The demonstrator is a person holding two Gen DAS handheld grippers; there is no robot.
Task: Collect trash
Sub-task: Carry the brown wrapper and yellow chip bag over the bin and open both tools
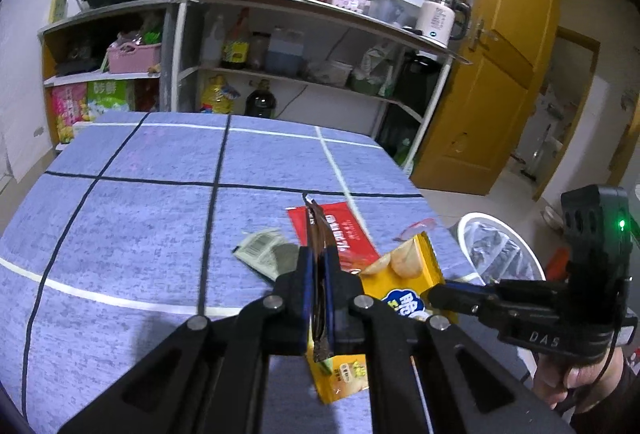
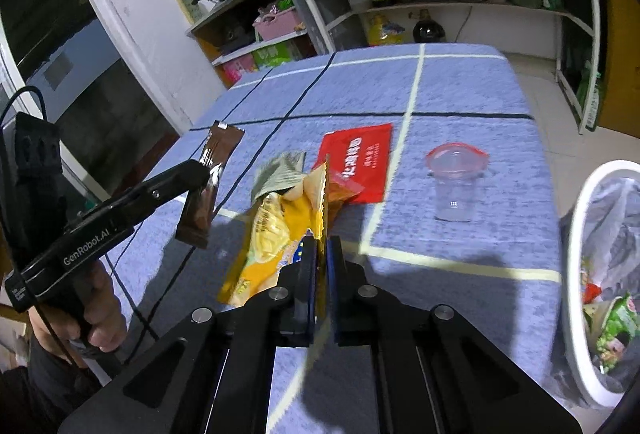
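Brown foil wrapper [image 2: 210, 182] is pinched edge-on in your left hand-held gripper [image 1: 319, 266], lifted off the tabletop [image 2: 460, 94] so it hangs free. Your right hand-held gripper [image 2: 322, 254] is clamped on the yellow chip bag [image 2: 272, 234] by its serrated edge, likely for a clean lift. Ahead of it, red packet [image 2: 360, 158], grey sachet [image 2: 278, 172] and clear cup [image 2: 456, 182] lie uncollected; bin [image 2: 576, 234] waits to its right.

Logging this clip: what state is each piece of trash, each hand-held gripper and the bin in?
Left hand-held gripper: shut on brown wrapper, lifted.
Right hand-held gripper: shut on yellow snack bag.
Red packet: flat on table.
Grey sachet: on table.
Plastic cup: upright.
Bin: lined, partly filled.
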